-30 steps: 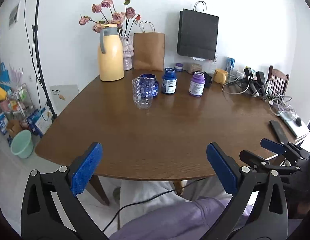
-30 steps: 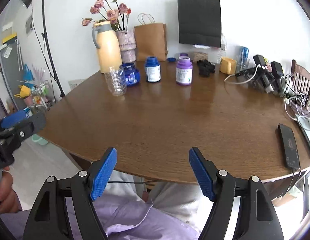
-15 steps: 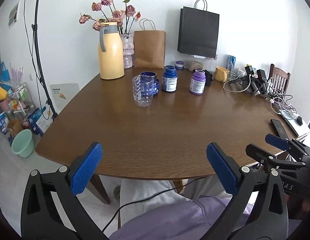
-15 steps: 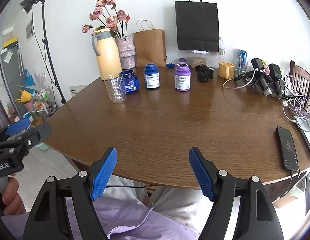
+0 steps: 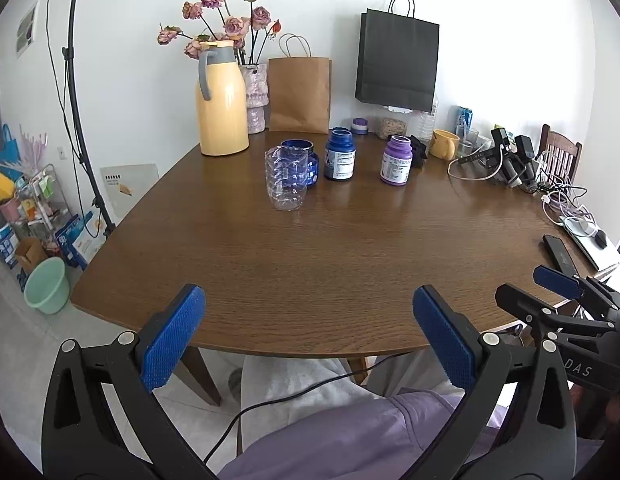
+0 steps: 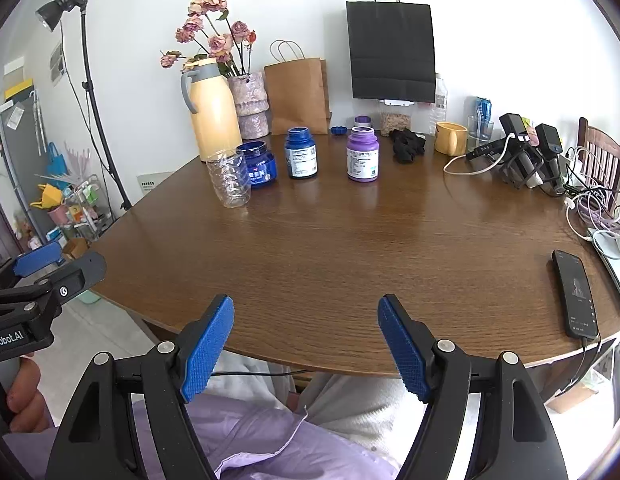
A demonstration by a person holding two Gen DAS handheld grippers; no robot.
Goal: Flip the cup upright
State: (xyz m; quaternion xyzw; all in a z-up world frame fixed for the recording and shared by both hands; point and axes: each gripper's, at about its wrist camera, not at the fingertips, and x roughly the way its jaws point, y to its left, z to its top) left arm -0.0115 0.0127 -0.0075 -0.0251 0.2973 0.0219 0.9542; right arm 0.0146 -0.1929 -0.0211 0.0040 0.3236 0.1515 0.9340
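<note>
A clear ribbed plastic cup stands on the brown table at the far left, mouth up; it also shows in the right wrist view, just in front of a squat blue jar. My left gripper is open and empty, held at the table's near edge, far from the cup. My right gripper is open and empty, also at the near edge. Each gripper shows at the side of the other's view.
A blue bottle, a purple bottle, a yellow thermos, a flower vase and paper bags stand at the back. A phone, cables and chargers lie at the right. A yellow mug is far right.
Both grippers have drawn back and risen slightly, so the table looks a little farther away. The cup and bottles have not moved.
</note>
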